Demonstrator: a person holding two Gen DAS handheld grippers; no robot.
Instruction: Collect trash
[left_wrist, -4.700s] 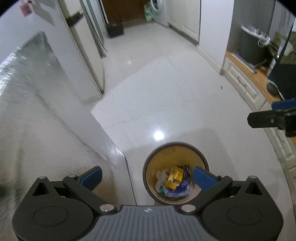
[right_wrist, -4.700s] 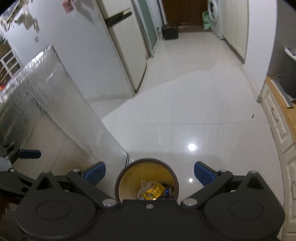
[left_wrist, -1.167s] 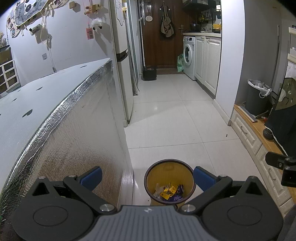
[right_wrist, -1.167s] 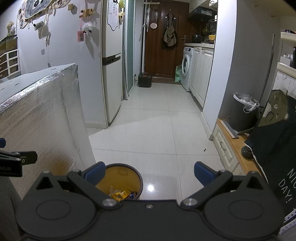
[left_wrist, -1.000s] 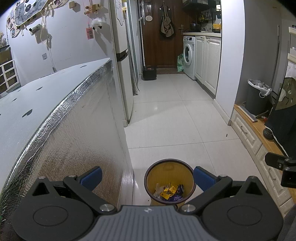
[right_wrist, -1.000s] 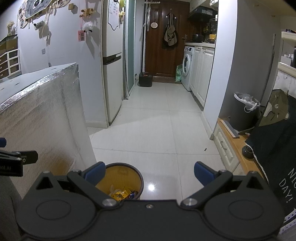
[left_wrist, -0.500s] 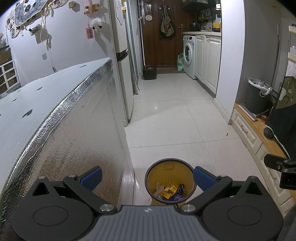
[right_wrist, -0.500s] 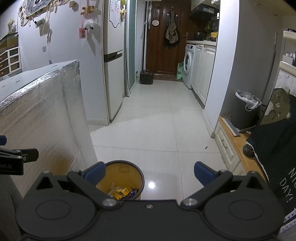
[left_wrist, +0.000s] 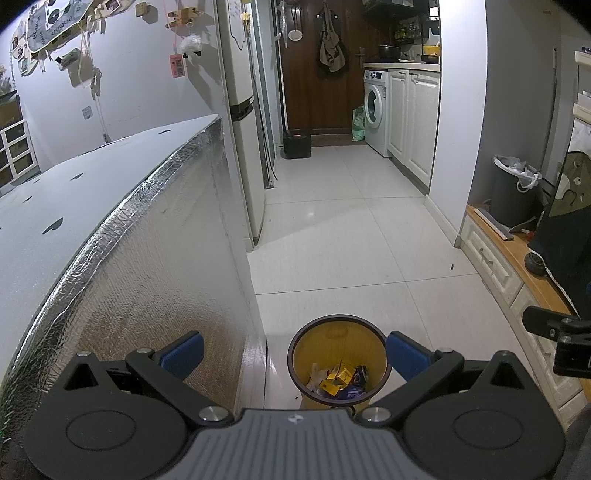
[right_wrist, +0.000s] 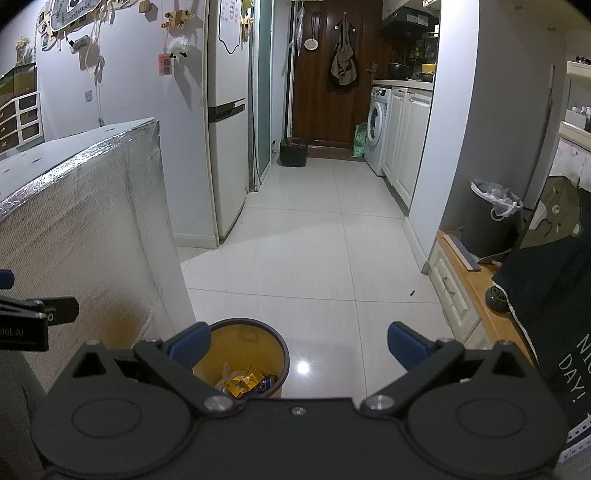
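A small round bin with a dark rim and yellow inside stands on the white tile floor; it also shows in the right wrist view. Inside lie yellow wrappers, white paper and a blue can. My left gripper is open and empty, held above and before the bin. My right gripper is open and empty, with the bin low between its fingers, nearer the left one. The right gripper's side shows at the left view's right edge.
A foil-covered table stands close on the left, next to the bin. A fridge is behind it. A low wooden-topped cabinet and a dark lined bin are on the right. A tiled hallway leads to a door.
Both grippers have tilted up from looking down into the bin to looking along the hallway. Over the last second they have barely shifted. Both stay open.
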